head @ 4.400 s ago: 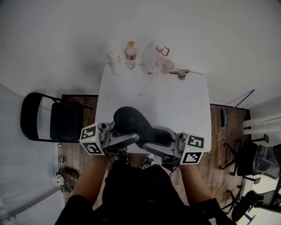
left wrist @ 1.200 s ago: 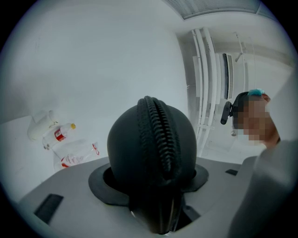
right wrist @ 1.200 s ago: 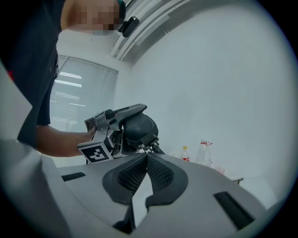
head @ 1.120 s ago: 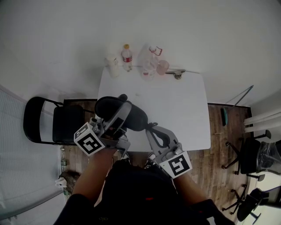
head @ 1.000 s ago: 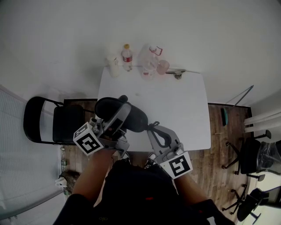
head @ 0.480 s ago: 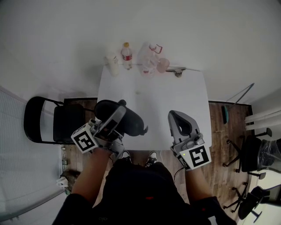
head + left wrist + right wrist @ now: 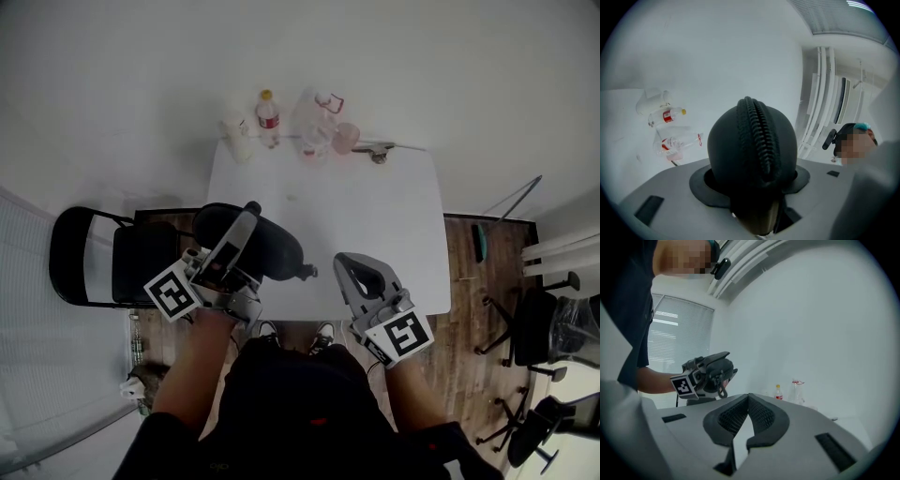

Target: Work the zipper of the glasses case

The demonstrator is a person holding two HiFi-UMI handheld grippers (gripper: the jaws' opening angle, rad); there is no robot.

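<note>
Left tongs [image 7: 246,225] are clamped across the black glasses case [image 7: 272,251], jaws wide around its body, holding it up off the surface [image 7: 375,216] by the near left edge. Right tongs [image 7: 352,265] are closed on nothing, off to the right and well apart from the case. The zipper [image 7: 757,136] runs down the middle of the end facing my left camera, and the teeth look meshed there. My read: the case is light, a semi-stiff shell with a matte skin, so it shouldn't slip, but squeezing hard near the track would likely bind the slider. Best hold is on the broad sides, clear of the teeth. The pull [image 7: 308,273] hangs off the end toward the right tongs. It's small and floppy, so it wants a fine tip pinch and a draw along the track.
</note>
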